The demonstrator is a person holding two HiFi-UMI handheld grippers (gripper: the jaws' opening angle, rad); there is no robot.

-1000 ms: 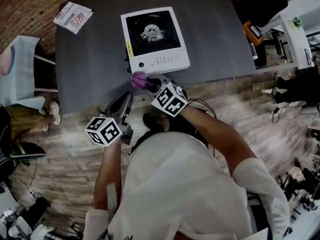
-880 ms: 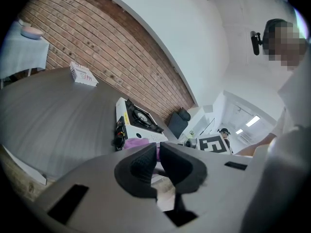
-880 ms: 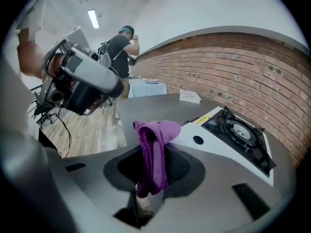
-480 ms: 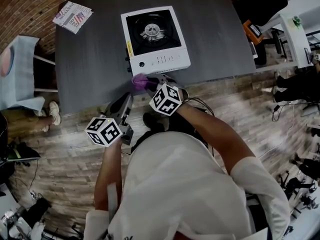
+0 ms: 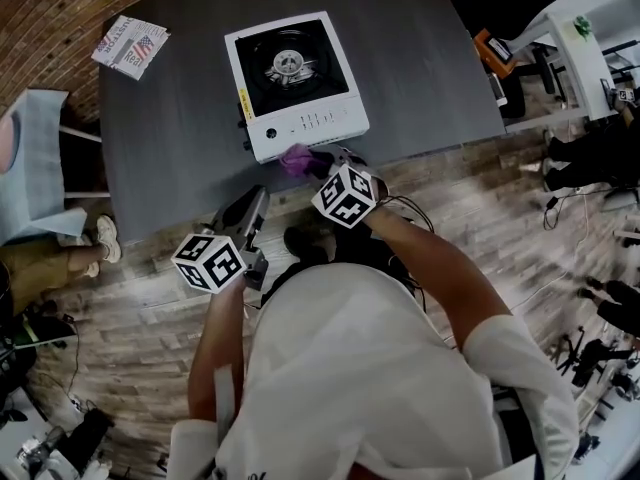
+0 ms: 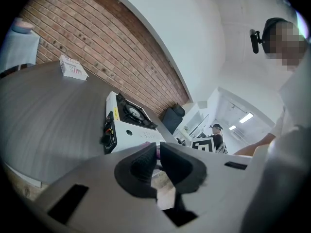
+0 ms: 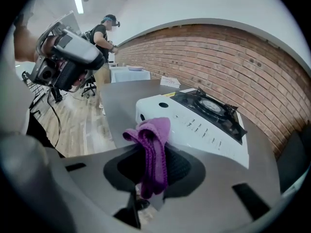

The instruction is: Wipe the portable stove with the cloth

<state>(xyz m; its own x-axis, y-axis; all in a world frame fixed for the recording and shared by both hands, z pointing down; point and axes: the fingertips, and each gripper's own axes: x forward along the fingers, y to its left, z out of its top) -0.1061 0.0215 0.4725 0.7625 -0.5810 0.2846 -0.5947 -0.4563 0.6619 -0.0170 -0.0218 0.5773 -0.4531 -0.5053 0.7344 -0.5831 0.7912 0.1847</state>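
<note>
A white portable stove [image 5: 295,86] with a black burner top stands on the dark grey table [image 5: 170,158]; it also shows as the stove [image 7: 204,120] and the stove [image 6: 127,125]. My right gripper [image 5: 308,162] is shut on a purple cloth [image 5: 296,158], held at the stove's near front edge. In the right gripper view the cloth [image 7: 152,154] hangs pinched between the jaws. My left gripper [image 5: 250,208] hovers off the table's near edge, jaws closed together with nothing in them.
A printed packet [image 5: 130,46] lies at the table's far left corner. A light blue chair [image 5: 35,158] stands left of the table. Desks and gear [image 5: 570,48] crowd the right side. Another person [image 7: 103,38] stands in the background.
My right gripper has carried the purple cloth up from the table's near edge to the stove's front side. The left gripper has stayed put.
</note>
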